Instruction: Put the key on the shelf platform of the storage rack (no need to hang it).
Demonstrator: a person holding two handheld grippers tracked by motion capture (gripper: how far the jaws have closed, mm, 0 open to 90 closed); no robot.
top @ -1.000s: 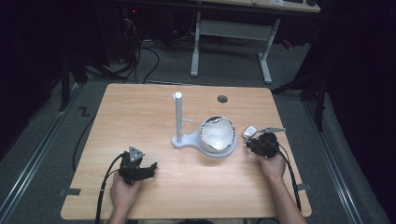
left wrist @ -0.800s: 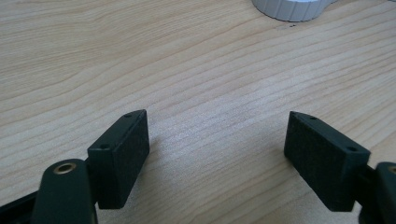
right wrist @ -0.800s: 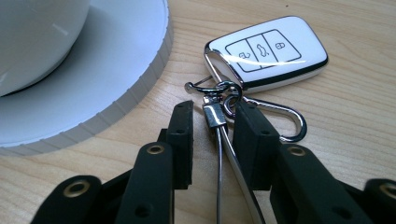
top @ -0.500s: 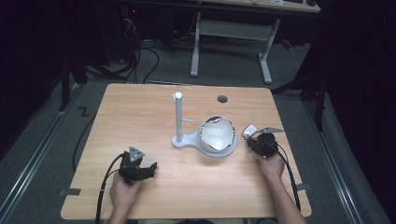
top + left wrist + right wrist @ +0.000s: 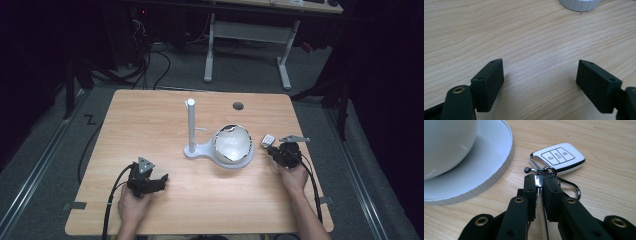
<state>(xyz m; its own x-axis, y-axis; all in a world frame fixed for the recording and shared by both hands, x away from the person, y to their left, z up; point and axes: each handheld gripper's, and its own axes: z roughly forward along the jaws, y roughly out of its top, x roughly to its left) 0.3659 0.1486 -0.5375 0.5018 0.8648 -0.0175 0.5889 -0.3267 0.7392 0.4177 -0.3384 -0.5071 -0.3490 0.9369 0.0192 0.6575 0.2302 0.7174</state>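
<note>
Right tool (image 5: 539,185) has its jaws pinched on the metal key ring (image 5: 541,171) of a white car key fob (image 5: 557,157); the jaws have just been closing, and the flat chrome of the ring sits squeezed between the pads. The fob itself lies flat on the bench (image 5: 604,135) just ahead of the jaw tips, buttons up, and a chrome clip (image 5: 570,187) trails off beside the right jaw. Just to the left of the tool, near but apart from the fob, is the round white base (image 5: 486,167) of a stand that carries a white bowl-shaped piece (image 5: 446,142). In the high view that base runs over to an upright white post (image 5: 191,125) with a short peg on its side. Left tool (image 5: 540,80) rests well apart on bare wood, its jaws wide with nothing between them.

By the look of it the grasp is just made and the lift has not begun. The next move probably calls for raising the ring without letting the thin metal slip, then carrying the fob past the bowl piece toward the post, perhaps to hang it on the peg.
</note>
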